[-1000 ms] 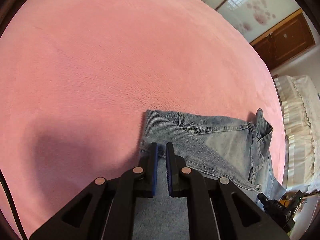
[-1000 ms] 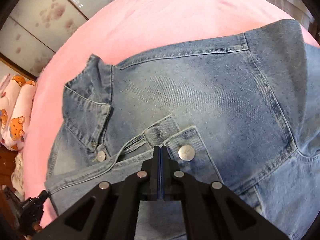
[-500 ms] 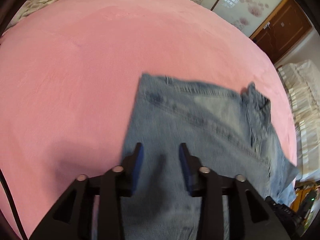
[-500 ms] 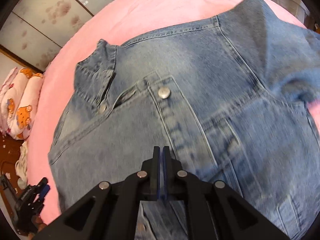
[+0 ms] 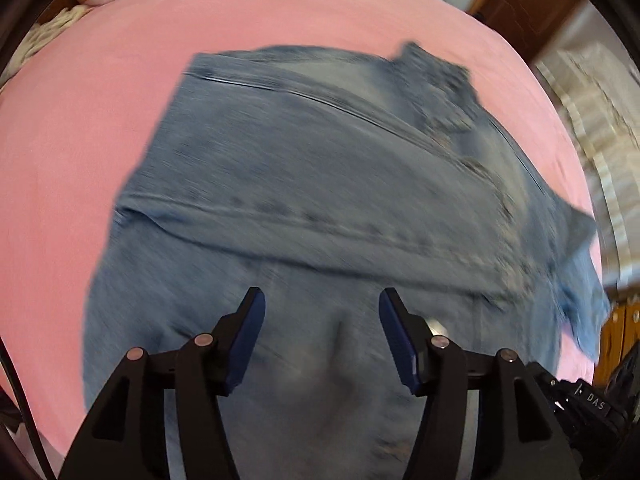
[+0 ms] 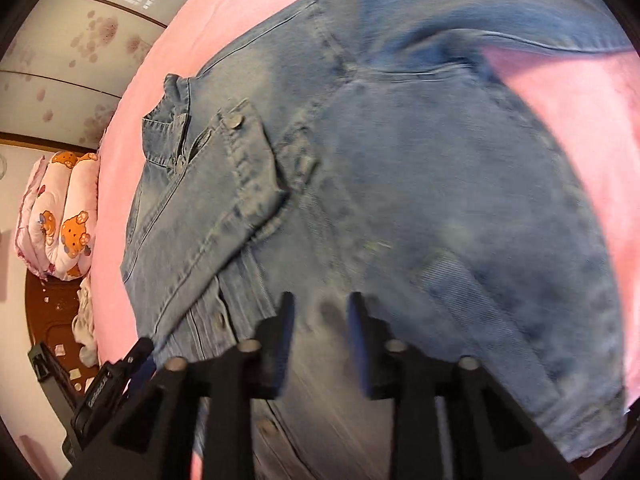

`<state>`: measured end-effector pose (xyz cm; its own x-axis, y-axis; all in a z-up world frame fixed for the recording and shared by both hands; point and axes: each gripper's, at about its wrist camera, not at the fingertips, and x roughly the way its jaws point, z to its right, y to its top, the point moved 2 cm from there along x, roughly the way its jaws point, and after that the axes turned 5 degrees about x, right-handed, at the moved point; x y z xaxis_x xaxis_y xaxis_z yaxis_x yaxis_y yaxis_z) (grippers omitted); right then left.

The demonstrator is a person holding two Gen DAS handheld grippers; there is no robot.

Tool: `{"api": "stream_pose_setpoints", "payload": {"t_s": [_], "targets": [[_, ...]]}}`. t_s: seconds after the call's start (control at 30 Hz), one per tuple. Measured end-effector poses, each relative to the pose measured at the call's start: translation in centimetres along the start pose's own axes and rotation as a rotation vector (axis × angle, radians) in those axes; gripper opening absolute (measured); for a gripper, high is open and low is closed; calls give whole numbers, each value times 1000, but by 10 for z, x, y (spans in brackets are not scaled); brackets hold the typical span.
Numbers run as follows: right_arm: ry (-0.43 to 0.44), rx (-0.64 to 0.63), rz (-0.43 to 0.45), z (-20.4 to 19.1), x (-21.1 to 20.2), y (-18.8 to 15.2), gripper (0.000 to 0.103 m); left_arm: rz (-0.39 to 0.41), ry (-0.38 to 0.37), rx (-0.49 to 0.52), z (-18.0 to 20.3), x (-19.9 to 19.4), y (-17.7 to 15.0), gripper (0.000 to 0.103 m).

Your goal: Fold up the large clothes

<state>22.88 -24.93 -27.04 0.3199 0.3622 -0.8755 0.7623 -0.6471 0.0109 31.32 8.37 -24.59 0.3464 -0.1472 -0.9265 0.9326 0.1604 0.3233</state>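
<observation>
My left gripper [image 5: 322, 334] and right gripper [image 6: 320, 328] are opening — nothing gripped — above the faded blue denim jacket [image 5: 320, 184] on the pink bedspread [image 5: 100, 80].

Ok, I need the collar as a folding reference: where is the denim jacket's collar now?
In the right wrist view the collar lies at the jacket's far left end, on the pink bedspread, nearest the bear-print pillow.
</observation>
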Motion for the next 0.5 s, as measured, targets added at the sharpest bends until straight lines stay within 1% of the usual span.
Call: {"api": "stream_pose_setpoints", "payload": {"t_s": [0.1, 0.13, 0.23, 0.33, 0.47, 0.5], "targets": [[-9, -1, -13, 22, -22, 3, 35, -37, -7, 62, 42, -7, -16, 70], [-12, -3, -13, 29, -29, 5, 37, -53, -15, 79, 57, -8, -21, 70], [-29, 11, 10, 57, -58, 19, 38, -88, -54, 118, 104, -13, -31, 70], [-26, 39, 32, 79, -81, 33, 38, -111, -84, 173, 152, -19, -38, 71], [-56, 67, 78, 113, -113, 59, 38, -121, -92, 261, 212, -32, -50, 72], [-67, 75, 86, 121, -120, 67, 38, -123, -100, 270, 222, -34, -53, 75]]}}
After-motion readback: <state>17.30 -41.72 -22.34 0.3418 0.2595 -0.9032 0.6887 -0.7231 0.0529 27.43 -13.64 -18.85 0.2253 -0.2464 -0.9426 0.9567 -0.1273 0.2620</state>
